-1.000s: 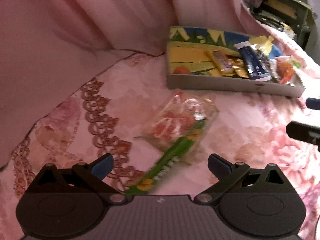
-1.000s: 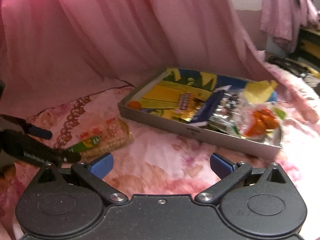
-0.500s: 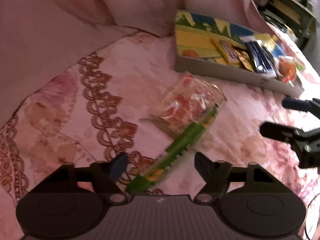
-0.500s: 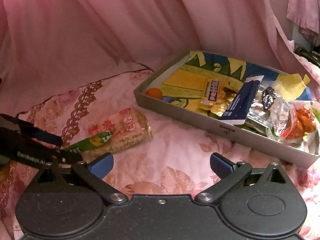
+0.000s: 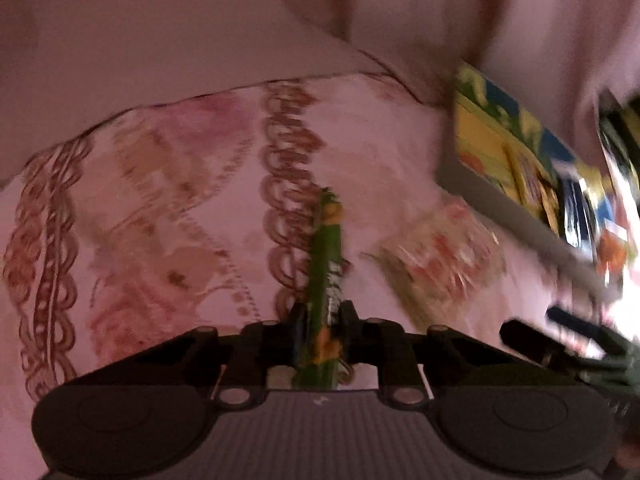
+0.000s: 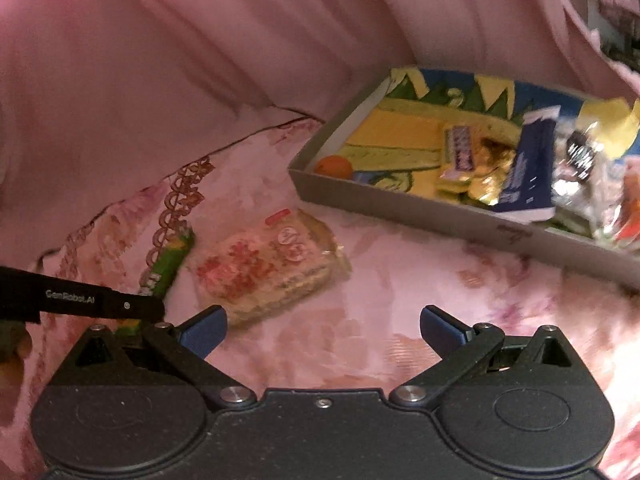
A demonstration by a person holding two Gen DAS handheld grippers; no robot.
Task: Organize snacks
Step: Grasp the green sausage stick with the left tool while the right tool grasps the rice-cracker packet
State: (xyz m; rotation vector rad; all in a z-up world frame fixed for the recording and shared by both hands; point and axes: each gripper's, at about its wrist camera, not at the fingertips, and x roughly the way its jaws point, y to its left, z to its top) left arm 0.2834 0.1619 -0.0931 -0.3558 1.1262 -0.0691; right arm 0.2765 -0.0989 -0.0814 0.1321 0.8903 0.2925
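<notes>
1. Closing since the earlier frame, the left gripper (image 5: 320, 320) has clamped onto the slim green foil snack stick (image 5: 326, 276), its far end pointing to 12 o'clock.
2. Right gripper (image 6: 323, 326): released, blue pads spread wide, nothing between them.
3. Clear plastic packet of pale crackers (image 6: 268, 264): lying on the pink floral bedspread (image 6: 400, 300), just beside the stick, at 11 o'clock from the right gripper.
4. Shallow grey cardboard tray with yellow-blue printed base (image 6: 404, 204): at 1 o'clock, holding mixed wrapped snacks.

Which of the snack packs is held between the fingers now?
The green stick pack: the left gripper is shut on it. The clear biscuit pack lies free on the cloth; the others sit in the tray.
</notes>
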